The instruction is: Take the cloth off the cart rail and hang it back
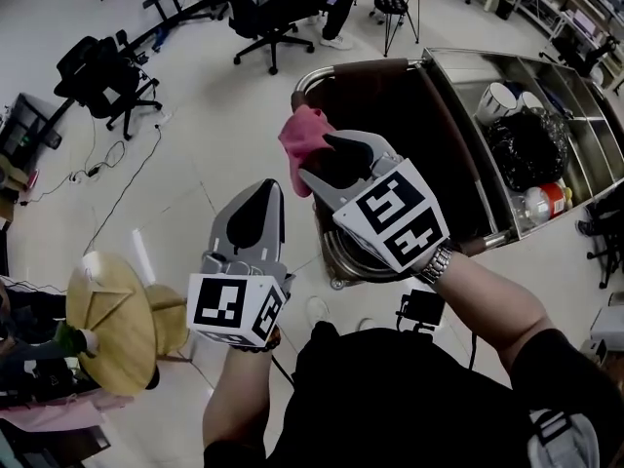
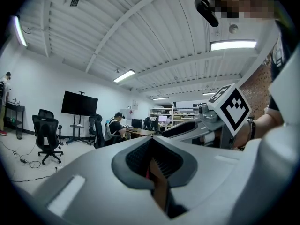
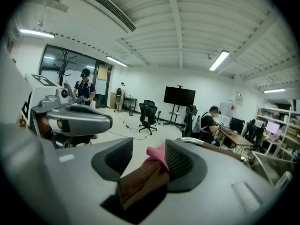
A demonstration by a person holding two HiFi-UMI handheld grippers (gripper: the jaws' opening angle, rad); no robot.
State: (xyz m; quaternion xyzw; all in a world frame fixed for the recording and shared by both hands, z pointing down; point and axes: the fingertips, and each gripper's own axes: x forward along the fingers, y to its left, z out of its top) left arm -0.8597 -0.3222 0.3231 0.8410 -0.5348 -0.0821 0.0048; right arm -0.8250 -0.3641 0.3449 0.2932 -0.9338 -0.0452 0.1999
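Cloth [image 1: 300,136], pink and bunched, sits at the tip of the right gripper [image 1: 351,152], by the near corner of the cart [image 1: 458,55] and close to its brown rail [image 1: 366,66]. That gripper's jaws stand wide apart, with the cloth between them, lying against one pad and not squeezed. Beside it, over the floor, the left gripper [image 1: 265,195] has its jaws closed together, gripping nothing I can make out.
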